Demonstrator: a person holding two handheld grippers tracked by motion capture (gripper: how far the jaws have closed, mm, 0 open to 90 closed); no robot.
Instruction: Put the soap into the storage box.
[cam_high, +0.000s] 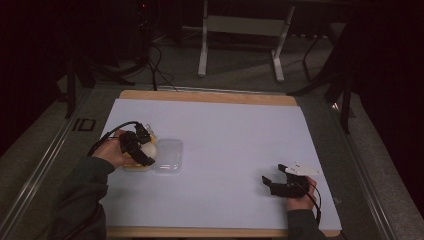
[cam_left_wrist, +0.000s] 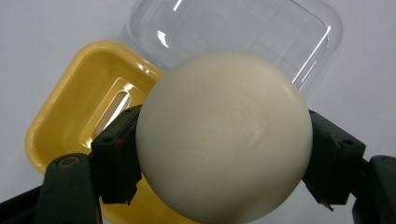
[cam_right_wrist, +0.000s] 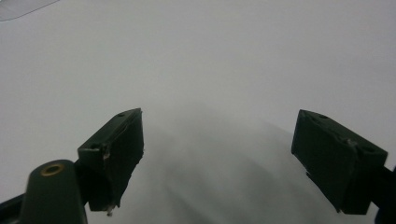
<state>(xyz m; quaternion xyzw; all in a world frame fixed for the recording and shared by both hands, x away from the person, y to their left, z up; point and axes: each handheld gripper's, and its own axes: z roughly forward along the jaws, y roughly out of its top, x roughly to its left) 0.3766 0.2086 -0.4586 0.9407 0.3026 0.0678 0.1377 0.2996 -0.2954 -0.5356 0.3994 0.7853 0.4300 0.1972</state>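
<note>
A cream-white round soap bar (cam_left_wrist: 224, 135) sits between the jaws of my left gripper (cam_left_wrist: 224, 154), which is shut on it just above a yellow soap dish (cam_left_wrist: 70, 112). Beyond the dish lies a clear plastic lid (cam_left_wrist: 243, 28). From above, the left gripper (cam_high: 142, 147) holds the soap (cam_high: 149, 149) over the yellow dish (cam_high: 134, 167) at the left of the white sheet, with the clear lid (cam_high: 170, 156) to its right. My right gripper (cam_high: 272, 181) rests near the front right, open, with bare white surface between its pads (cam_right_wrist: 116, 149).
A white sheet (cam_high: 225, 130) covers a wooden board (cam_high: 200, 95) on the table. Beyond the far edge stand white frame legs (cam_high: 202, 45) and cables (cam_high: 157, 65) on a dark floor.
</note>
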